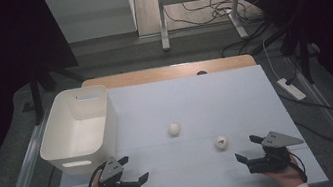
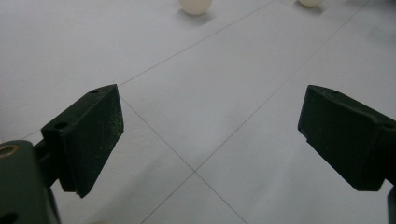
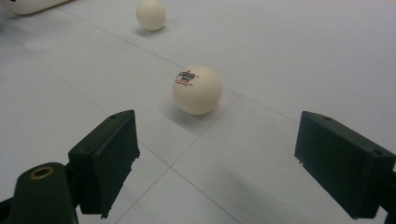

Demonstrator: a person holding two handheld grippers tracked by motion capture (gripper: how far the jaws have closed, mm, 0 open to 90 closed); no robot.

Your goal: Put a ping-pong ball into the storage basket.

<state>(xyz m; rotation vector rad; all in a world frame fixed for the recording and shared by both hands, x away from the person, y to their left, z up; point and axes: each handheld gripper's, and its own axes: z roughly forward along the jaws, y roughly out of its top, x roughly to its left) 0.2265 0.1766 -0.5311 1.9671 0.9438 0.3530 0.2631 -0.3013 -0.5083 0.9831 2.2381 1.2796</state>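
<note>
On the near edge of the white mat [image 1: 181,101], both hands rest low, each wrapped around a gripper from below with the wrist at the bottom of the high view. Taking the printed ball [image 1: 221,142] as the landmark: the right gripper [image 1: 247,147] lies just to its near right, jaws aimed toward it across the mat, grey plate on top. Its jaws stand wide apart with nothing between them; in the right gripper view [image 3: 215,140] the printed ball [image 3: 197,89] sits ahead of the gap, clear of both pads, resting on the mat by a seam line. The left gripper [image 1: 133,169] is well to the left of that ball, near the front corner of the white bin [image 1: 63,140], tilted so its jaws point toward the mat's middle. Its jaws too are spread wide and hold nothing; the left gripper view [image 2: 210,135] has bare mat between the pads.

A plain ball [image 1: 174,128] lies farther back and left of the printed one, apart from it, and appears at the top of both gripper views [image 2: 195,5] [image 3: 151,15].

The printed ball bears a small logo in dark lettering with a red line beneath; the letters are too small to read.
</note>
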